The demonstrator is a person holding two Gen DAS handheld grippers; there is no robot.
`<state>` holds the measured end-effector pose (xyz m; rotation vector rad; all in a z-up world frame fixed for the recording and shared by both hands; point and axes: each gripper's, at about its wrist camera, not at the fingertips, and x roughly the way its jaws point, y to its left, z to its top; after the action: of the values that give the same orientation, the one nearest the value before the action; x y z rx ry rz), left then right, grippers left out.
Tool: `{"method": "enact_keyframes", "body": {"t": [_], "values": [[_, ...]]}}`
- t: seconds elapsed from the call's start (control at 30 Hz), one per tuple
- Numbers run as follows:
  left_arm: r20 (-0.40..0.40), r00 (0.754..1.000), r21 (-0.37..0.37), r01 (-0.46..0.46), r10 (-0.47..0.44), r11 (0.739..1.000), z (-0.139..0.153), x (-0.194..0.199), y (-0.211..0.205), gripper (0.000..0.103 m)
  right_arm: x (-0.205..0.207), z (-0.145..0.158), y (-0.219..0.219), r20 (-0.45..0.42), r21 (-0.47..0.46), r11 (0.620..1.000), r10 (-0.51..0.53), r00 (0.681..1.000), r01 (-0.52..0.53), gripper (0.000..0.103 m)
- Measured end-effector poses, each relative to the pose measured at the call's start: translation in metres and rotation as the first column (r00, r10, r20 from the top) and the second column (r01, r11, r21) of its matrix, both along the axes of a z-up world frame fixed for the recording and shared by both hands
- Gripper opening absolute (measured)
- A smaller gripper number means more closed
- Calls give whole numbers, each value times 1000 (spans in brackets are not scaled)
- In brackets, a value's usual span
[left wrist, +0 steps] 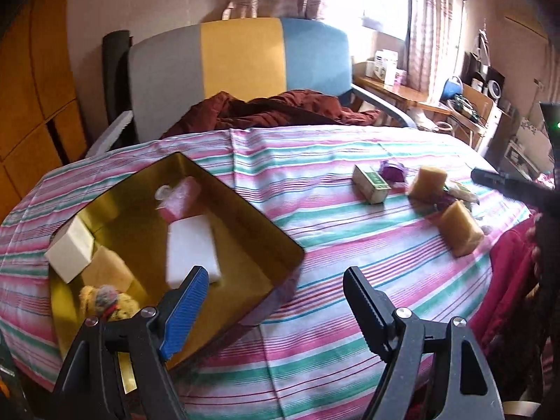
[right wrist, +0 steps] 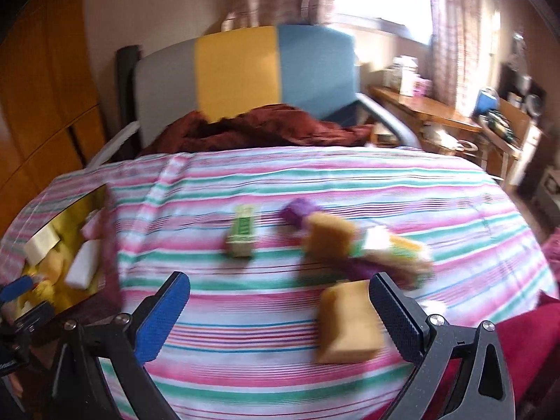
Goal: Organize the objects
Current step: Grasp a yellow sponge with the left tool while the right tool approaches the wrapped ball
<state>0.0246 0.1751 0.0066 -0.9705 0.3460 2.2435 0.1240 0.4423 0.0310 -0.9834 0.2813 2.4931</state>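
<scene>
Left gripper (left wrist: 274, 273) hangs over the near edge of the gold tin box (left wrist: 280, 241), fingers spread wide, nothing between them. Inside the box: 1 white foam block (left wrist: 192, 248) flat on the floor, a pink wrapped item (left wrist: 182, 197) behind it, a cream block (left wrist: 71, 248) leaning on the left rim, a tan sponge (left wrist: 105, 266) and a fuzzy yellow toy (left wrist: 105, 302) in the near corner. Right gripper (right wrist: 280, 281) also spread and empty, above the striped cloth (right wrist: 245, 332); its right finger sits just beside a tan sponge block (right wrist: 346, 325). Farther back, loose on the cloth: a green-labelled small box (right wrist: 243, 232), a purple wrapped item (right wrist: 297, 211), a 2nd tan sponge (right wrist: 329, 239) and blurred packets (right wrist: 399, 248). Right view is motion-blurred.
</scene>
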Motion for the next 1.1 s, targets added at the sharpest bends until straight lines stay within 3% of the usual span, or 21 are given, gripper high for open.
{"method": "enact_keyframes", "body": {"t": [0.17,0.33,0.47,0.6,0.67,0.8,0.9,1.1], "values": [[32,998,-14,56,-55,998,-6,4,22,81,22,7,49,-20,-7,992,-128,992,128,103],[100,987,-25,129,-126,991,-17,6,47,81,44,0,93,-34,-108,962,-257,966,252,103],[197,965,-21,178,-171,984,-30,6,72,81,66,-9,123,-84,-279,909,-343,936,309,103],[221,951,-19,225,-215,974,-37,13,97,80,89,-25,148,-121,-443,826,-439,890,347,103],[249,937,1,251,-243,968,-38,14,112,80,94,-22,150,-166,-458,822,-453,876,338,103],[310,902,35,305,-301,952,-44,19,150,79,89,-19,145,-186,-451,833,-437,880,319,103],[370,864,75,338,-341,938,-47,22,181,79,92,-17,144,-213,-454,836,-437,874,308,103],[410,819,117,388,-400,914,-47,36,245,81,97,-21,150,-235,-486,822,-450,861,297,103]]}}
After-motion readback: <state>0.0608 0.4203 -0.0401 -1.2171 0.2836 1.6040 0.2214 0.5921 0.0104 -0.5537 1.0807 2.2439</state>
